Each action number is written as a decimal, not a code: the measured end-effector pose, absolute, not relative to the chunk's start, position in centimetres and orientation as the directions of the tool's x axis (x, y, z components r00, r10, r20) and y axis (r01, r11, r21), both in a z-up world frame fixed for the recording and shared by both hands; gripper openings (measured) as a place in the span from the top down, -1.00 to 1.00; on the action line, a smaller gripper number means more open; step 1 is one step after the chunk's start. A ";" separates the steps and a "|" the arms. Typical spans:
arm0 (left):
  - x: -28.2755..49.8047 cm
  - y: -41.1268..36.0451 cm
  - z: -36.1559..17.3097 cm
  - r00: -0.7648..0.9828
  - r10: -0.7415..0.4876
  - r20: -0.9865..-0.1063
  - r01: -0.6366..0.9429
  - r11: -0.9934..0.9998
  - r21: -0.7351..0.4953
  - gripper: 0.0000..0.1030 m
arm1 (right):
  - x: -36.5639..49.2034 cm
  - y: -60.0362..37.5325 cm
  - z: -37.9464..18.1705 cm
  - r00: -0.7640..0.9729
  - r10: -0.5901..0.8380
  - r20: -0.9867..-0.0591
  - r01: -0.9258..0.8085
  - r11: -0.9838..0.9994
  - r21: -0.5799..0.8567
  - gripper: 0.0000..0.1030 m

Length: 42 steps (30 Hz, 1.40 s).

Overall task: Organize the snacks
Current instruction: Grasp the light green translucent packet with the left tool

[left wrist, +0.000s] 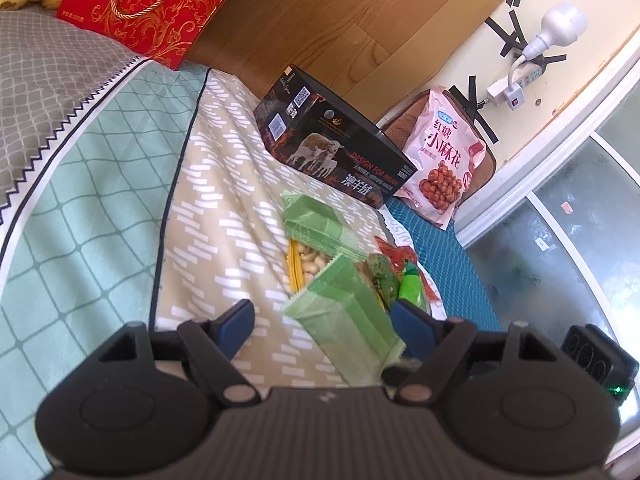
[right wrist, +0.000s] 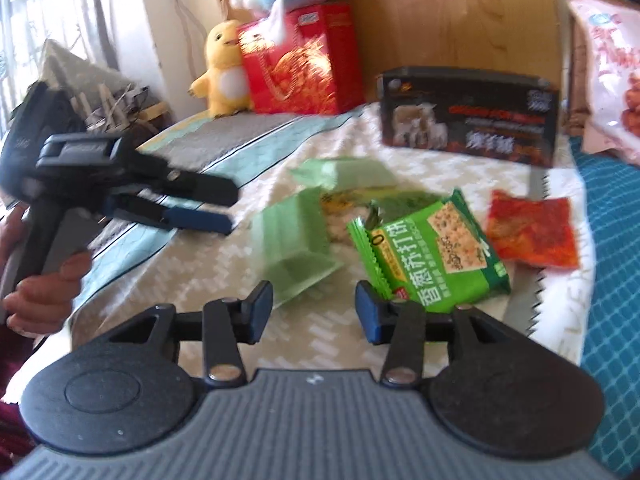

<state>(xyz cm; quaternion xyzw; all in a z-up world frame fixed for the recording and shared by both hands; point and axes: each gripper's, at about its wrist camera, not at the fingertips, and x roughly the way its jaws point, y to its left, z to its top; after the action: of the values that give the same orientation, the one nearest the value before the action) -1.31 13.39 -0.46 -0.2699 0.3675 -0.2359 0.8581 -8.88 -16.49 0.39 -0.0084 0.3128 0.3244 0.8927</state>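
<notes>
Snack packets lie in a loose pile on the bed. In the left wrist view a pale green packet [left wrist: 348, 320] lies between the fingers of my open left gripper [left wrist: 324, 326], with a second pale green packet [left wrist: 316, 220], a clear bag of nuts [left wrist: 312, 262] and small red and green packets [left wrist: 400, 276] beyond. In the right wrist view my open right gripper [right wrist: 314, 312] hovers just short of a pale green packet [right wrist: 292, 248] and a bright green cracker packet [right wrist: 432, 256]. A red packet [right wrist: 532, 232] lies to the right. My left gripper [right wrist: 228, 210] shows at the left, open and empty.
A black box [left wrist: 336, 148] stands behind the pile, a pink snack bag [left wrist: 440, 156] leans to its right. A red gift bag [left wrist: 148, 4] and a yellow plush duck [right wrist: 224, 72] sit by the wooden headboard. A blue mat [right wrist: 612, 280] lies to the right.
</notes>
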 end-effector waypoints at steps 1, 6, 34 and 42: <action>-1.3 13.5 -0.5 0.620 -0.601 -0.504 0.204 0.744 -0.637 -0.52 | -9.0 -16.5 0.5 0.626 0.552 -0.550 -0.565 0.808 0.168 0.06; -1.3 13.9 -0.3 0.624 -0.599 -0.502 0.197 0.742 -0.640 -0.52 | -8.8 -17.6 1.0 0.671 0.531 -0.518 -0.513 0.836 0.193 0.02; -0.1 8.9 3.0 0.544 -0.690 -0.477 0.372 0.708 -0.600 0.02 | -10.7 -12.8 2.0 0.611 0.608 -0.507 -0.664 0.742 0.089 0.88; 1.3 8.0 1.0 0.519 -0.674 -0.525 0.327 0.724 -0.607 -0.03 | -9.5 -15.6 0.9 0.642 0.546 -0.538 -0.586 0.802 0.115 0.80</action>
<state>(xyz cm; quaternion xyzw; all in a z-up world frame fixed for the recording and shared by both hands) 1.29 7.97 1.02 -0.2228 0.3899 -0.2970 0.8427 -9.49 -15.61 0.87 -0.0351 0.2850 0.3127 0.9054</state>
